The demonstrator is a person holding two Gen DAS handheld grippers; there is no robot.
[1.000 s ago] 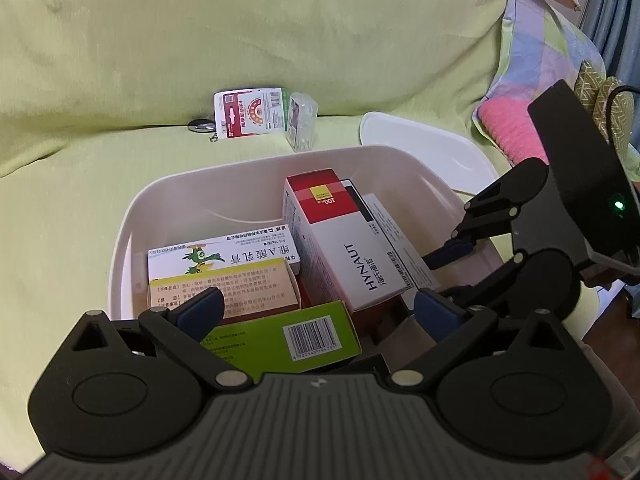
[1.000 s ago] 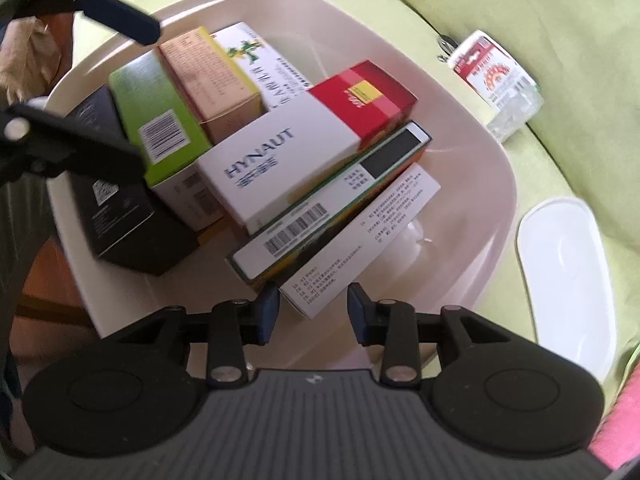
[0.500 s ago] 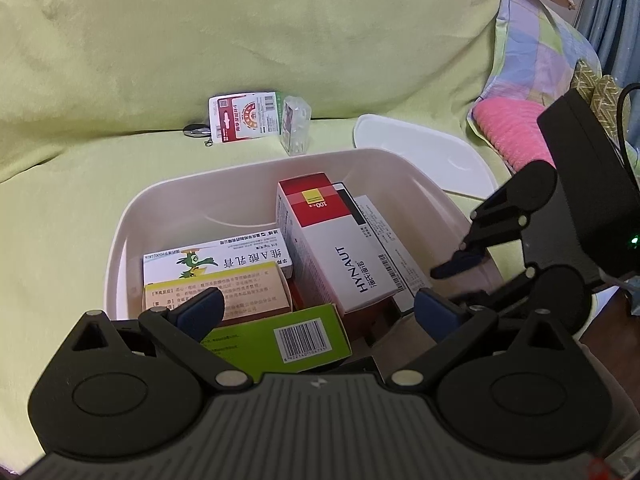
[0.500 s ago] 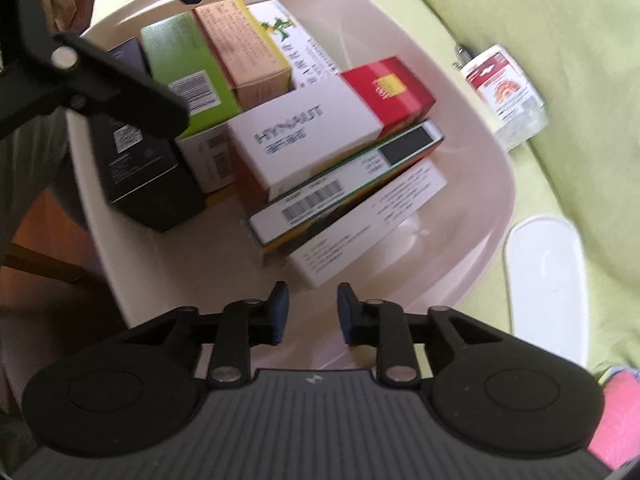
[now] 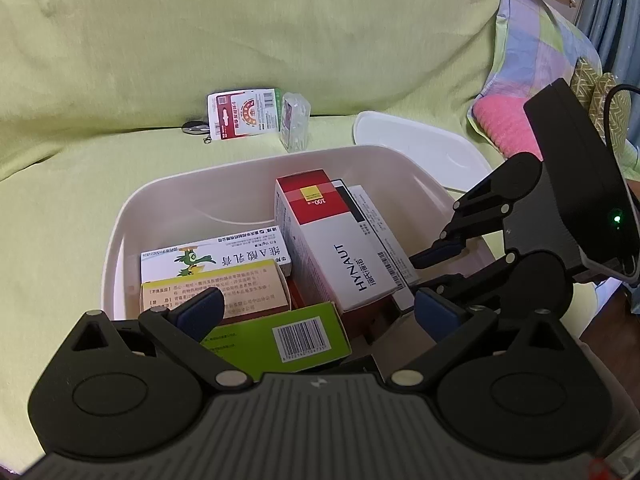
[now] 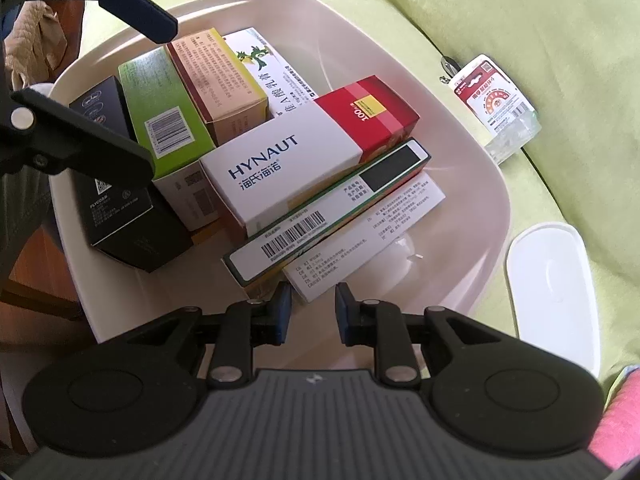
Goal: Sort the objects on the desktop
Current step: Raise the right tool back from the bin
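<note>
Backing off the bin (image 6: 472, 152), the right gripper (image 6: 309, 310) is hovering narrowly parted and empty; the left gripper (image 5: 316, 312) is gaping wide. Next, probably fetching the packet (image 5: 243, 114).

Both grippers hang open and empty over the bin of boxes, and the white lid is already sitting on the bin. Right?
Not quite. The lid is off, lying on the green cover beside the bin, as the right wrist view shows. The rest holds: the left gripper and right gripper are open and empty over the boxes.
</note>
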